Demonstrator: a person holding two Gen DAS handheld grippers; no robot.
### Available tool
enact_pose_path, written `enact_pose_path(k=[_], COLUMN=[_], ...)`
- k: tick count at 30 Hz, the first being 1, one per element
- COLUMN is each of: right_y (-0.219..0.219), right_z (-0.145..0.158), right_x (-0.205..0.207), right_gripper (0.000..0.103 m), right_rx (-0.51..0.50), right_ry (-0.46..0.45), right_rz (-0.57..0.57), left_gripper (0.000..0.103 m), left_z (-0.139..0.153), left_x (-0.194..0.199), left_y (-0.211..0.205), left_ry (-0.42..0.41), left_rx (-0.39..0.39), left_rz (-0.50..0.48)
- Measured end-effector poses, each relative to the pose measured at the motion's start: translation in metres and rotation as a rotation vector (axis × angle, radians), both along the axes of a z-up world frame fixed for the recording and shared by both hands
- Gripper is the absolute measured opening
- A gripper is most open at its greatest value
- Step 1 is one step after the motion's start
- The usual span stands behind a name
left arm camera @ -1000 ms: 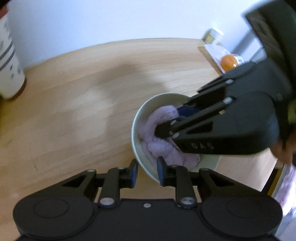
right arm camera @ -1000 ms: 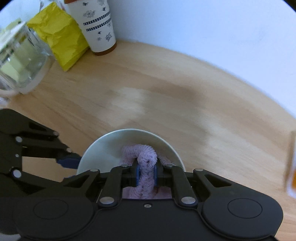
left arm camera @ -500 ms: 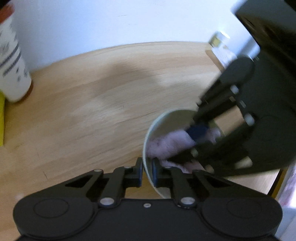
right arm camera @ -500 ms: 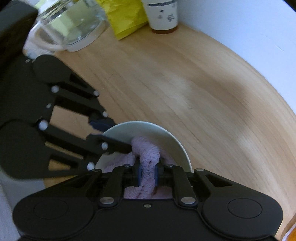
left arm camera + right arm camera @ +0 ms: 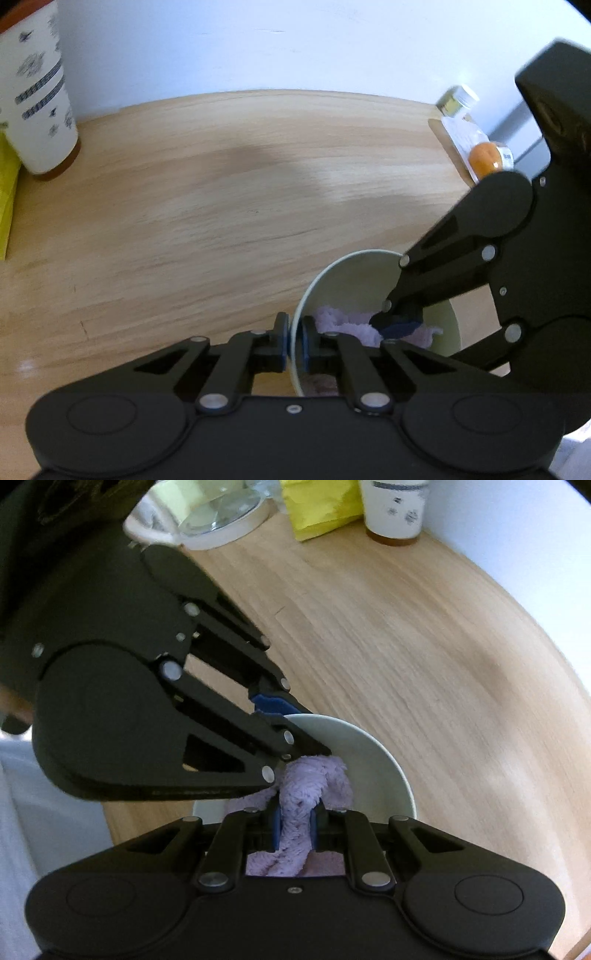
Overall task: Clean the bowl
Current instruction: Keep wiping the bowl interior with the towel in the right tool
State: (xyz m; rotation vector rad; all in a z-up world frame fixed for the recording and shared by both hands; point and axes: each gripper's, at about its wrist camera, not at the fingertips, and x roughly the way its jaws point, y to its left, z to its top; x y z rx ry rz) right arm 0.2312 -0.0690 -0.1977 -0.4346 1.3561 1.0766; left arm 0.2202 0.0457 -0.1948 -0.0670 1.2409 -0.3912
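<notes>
Left wrist view: the left tongs (image 5: 294, 345) are clamped on the rim of the pale green ceramic bowl (image 5: 373, 273), one blue pad outside the wall and one inside. The bowl is tilted, its opening turned toward 3 o'clock, and sits at about 5 o'clock on the light wooden bench (image 5: 221, 192). Inside it lies a fluffy lilac cloth (image 5: 343, 321), and the right tongs (image 5: 400, 325) reach in from 3 o'clock, pinched on that cloth. At 10 o'clock stands a white patterned paper cup (image 5: 37, 99), with a yellow packet (image 5: 7, 199) just beside it. An orange-capped bottle (image 5: 480, 155) lies at 2 o'clock.

In the right wrist view, the right tongs (image 5: 294, 829) grip a twisted fold of the cloth (image 5: 314, 782) between their blue pads, over the bowl (image 5: 376, 760). The left tongs (image 5: 280, 709) hold the rim at 11 o'clock. A clear glass jug (image 5: 207, 513) stands at 12 o'clock.
</notes>
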Motion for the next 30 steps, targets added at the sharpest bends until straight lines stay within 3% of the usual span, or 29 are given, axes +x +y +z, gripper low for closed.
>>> enact_pose_path(k=[3,5,14,18,22,26,30], right_y=[-0.005,-0.003,0.002,0.011,0.023,0.022,0.013], right_z=[-0.003,-0.001,0.013,0.017,0.012,0.005,0.004], right_x=[0.001,-0.011,-0.035,-0.053,-0.079,-0.095,-0.099], right_gripper=[0.018,0.018,0.018,0.018,0.018,0.018,0.018], right_rx=[0.015,0.005,-0.078,-0.189,-0.364,-0.461,-0.463], right_ry=[0.028,-0.016,-0.026,-0.093,-0.238,-0.375,-0.447], right_rz=[-0.046,-0.001,0.141,0.268,0.413,0.429,0.362], left_gripper=[0.008,0.008,0.008,0.006,0.006,0.009,0.011], left_z=[0.0,-0.001,0.0,-0.001,-0.001,-0.001,-0.002], left_x=[-0.001,0.0,-0.002,-0.005,-0.008,-0.011,-0.01], left_y=[-0.004,-0.005,-0.007,-0.007,-0.007,-0.011,-0.008], left_ry=[-0.012,-0.014,-0.033,-0.041,-0.067,-0.093,-0.102], left_rx=[0.017,0.017,0.038,0.041,0.04,0.055,0.032], left_rz=[0.012,0.012,-0.011,-0.036,-0.106,-0.183,-0.206])
